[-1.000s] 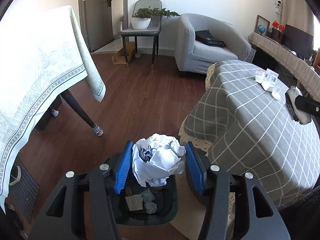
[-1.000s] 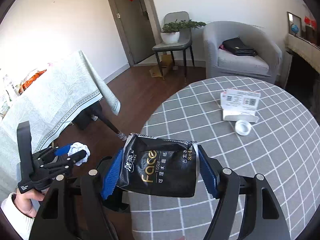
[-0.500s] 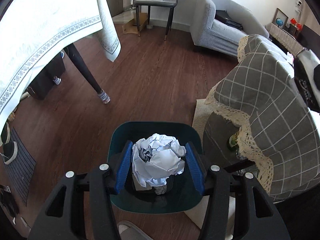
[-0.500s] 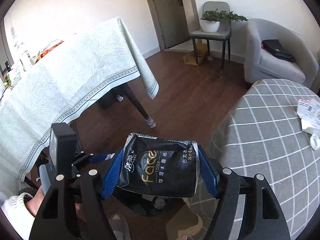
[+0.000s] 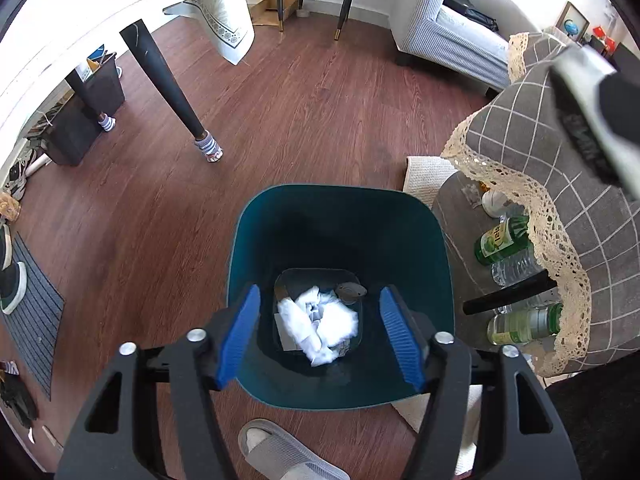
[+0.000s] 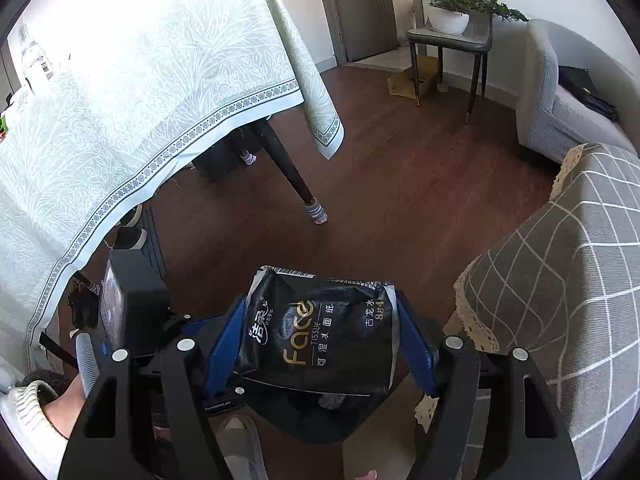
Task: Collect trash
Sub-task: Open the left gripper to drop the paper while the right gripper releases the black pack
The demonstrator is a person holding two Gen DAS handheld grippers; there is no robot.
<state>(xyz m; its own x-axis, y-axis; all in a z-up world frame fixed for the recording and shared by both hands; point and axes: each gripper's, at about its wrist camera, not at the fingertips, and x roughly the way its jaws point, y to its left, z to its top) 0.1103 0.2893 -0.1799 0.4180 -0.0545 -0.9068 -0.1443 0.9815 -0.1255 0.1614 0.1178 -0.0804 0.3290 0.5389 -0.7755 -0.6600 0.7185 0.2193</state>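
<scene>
- My left gripper [image 5: 320, 334] hangs directly above the teal trash bin [image 5: 434, 268], its blue fingers [image 5: 239, 334] spread wide with nothing between them.
- The crumpled white paper ball [image 5: 318, 322] lies at the bottom of the bin, free of my fingers, resting on other scraps there.
- A small grey wad [image 5: 351, 291] sits against the paper ball on its far right side, also on the bin floor.
- The bin stands on the dark wood floor [image 5: 280, 120], just left of the round table draped in a grey checked cloth [image 5: 560, 128] with a lace edge.
- Right of the bin, under that cloth, a green bottle [image 5: 498, 240] and a clear bottle [image 5: 524, 322] lie on a lower shelf.
- A grey slipper [image 5: 280, 456] lies on the floor at the near rim of the bin.
- My right gripper [image 6: 318, 344] is clamped on a black tissue pack [image 6: 320, 336] printed "Face", the pack squeezed between both blue fingers [image 6: 416, 356].
- In the right wrist view the pack is held above the bin [image 6: 304, 416], whose dark mouth shows just beneath it.
- To the bin's left in that view, my left hand [image 6: 60, 408] in a white knit cuff grips the other tool's handle.
- Well beyond the bin, a table under a pale green cloth [image 6: 140, 92] stands on a black leg [image 6: 288, 168].
</scene>
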